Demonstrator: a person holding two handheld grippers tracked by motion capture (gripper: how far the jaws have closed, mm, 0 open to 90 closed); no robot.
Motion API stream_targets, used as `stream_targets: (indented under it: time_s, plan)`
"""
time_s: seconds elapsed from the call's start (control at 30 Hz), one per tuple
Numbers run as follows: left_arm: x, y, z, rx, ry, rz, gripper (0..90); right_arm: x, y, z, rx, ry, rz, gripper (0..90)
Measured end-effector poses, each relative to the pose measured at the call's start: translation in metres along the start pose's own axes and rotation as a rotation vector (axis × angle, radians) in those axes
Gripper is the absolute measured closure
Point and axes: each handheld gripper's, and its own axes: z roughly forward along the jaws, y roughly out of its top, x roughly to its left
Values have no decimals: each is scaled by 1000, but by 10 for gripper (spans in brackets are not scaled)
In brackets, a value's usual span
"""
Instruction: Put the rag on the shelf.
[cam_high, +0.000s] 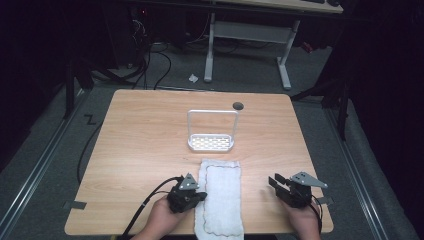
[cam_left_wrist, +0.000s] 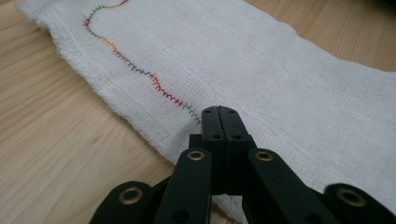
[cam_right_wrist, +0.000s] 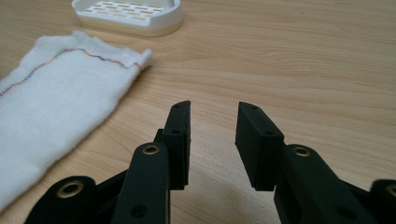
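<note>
Your left gripper (cam_high: 200, 195) sits at the near left of the wooden worktop (cam_high: 145, 135), its fingers (cam_left_wrist: 219, 122) pressed fully together with the tips over the left border of the white cloth (cam_high: 221, 195); whether they pinch the fabric cannot be told. The cloth lies flat at the near middle of the worktop, its long axis running near to far. Its near end hangs over the near edge between your two hands, and its far end stops just short of the white rack (cam_high: 211, 135). A line of coloured stitching (cam_left_wrist: 135, 70) follows the cloth's border just inside the hem.

Your right gripper (cam_high: 279, 183) rests at the near right, well apart from the cloth, pointing toward it, fingers (cam_right_wrist: 180, 140) standing half apart with nothing between them and bare wood under them.

The rack, with its tall wire handle, stands at the middle of the worktop, a small dark hole (cam_high: 238, 105) behind it near the far edge. Open wood lies to the left and right of both rack and cloth, and along the far edge.
</note>
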Motion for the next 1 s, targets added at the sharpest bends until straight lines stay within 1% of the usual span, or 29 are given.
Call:
stream_targets:
  time_s: [0.03, 0.07, 0.1, 0.13, 0.27, 0.3, 0.33, 0.37, 0.4, 0.47, 0.5, 0.53, 0.57, 0.6, 0.63, 0.67, 0.7, 0.73, 0.77, 0.8, 0.83, 0.87, 0.9, 0.93, 0.97, 1.0]
  plan:
    - [0, 0, 0, 0, 0, 0, 900, 0, 0, 0, 0, 0, 0, 661]
    - [4, -5, -5, -8, 0, -27, 900, 3, 0, 2, 9, 4, -3, 660]
    - [4, -5, -5, -8, 0, -27, 900, 4, 0, 3, 12, 6, -3, 661]
    - [4, -6, -7, -12, -2, -47, 900, 5, 0, 3, 16, 7, -7, 661]
    - [2, -5, -6, -3, 6, -42, 899, 10, 0, 5, 24, 20, -21, 678]
    - [1, -5, -6, 5, -20, -53, 898, 13, 0, 6, 29, 26, -29, 680]
    - [1, -5, -6, 5, -20, -53, 898, 14, -1, 6, 31, 27, -31, 680]
    - [0, -6, -6, 11, -35, -57, 898, 14, -1, 6, 31, 27, -31, 680]
    - [-2, -6, -6, 12, -40, -54, 898, 17, -2, 9, 42, 33, -44, 680]
    - [-5, -7, -6, 16, -37, -34, 897, 18, -2, 10, 47, 35, -47, 680]
    - [-6, -6, -6, 15, -37, -31, 892, 20, -2, 12, 54, 36, -48, 680]
    - [-5, -6, -7, 3, -52, -36, 854, 24, -2, 16, 64, 45, -56, 679]
    - [-3, -6, -8, -18, -44, -27, 830, 26, -1, 17, 70, 50, -49, 676]
    - [-3, -6, -8, -18, -44, -27, 804, 26, -1, 17, 70, 50, -49, 676]
    - [-2, -7, -11, -45, -18, -15, 793, 33, 4, 21, 67, 78, -34, 662]
    - [1, -7, -14, -66, 7, -17, 793, 33, 4, 21, 67, 78, -34, 662]
    - [6, -7, -16, -85, 23, -41, 755, 44, 13, 27, 71, 101, -61, 658]
    - [10, -7, -17, -93, 35, -52, 755, 44, 13, 27, 71, 101, -61, 658]
    - [14, -7, -19, -99, 54, -60, 738, 48, 16, 31, 74, 111, -76, 660]
    - [22, -8, -21, -115, 84, -82, 710, 60, 26, 43, 87, 145, -108, 690]
    - [22, -8, -21, -115, 84, -82, 709, 60, 26, 43, 87, 145, -108, 690]
    - [28, -7, -24, -142, 106, -95, 710, 67, 35, 55, 87, 159, -133, 727]
    - [28, -7, -24, -142, 106, -95, 711, 70, 40, 62, 94, 160, -143, 750]
    - [30, -5, -25, -156, 119, -96, 711, 70, 40, 62, 94, 160, -143, 750]
    - [34, 0, -27, -184, 121, -117, 717, 72, 43, 69, 101, 163, -144, 774]
    - [37, 5, -27, -206, 121, -138, 720, 73, 47, 78, 124, 157, -149, 782]
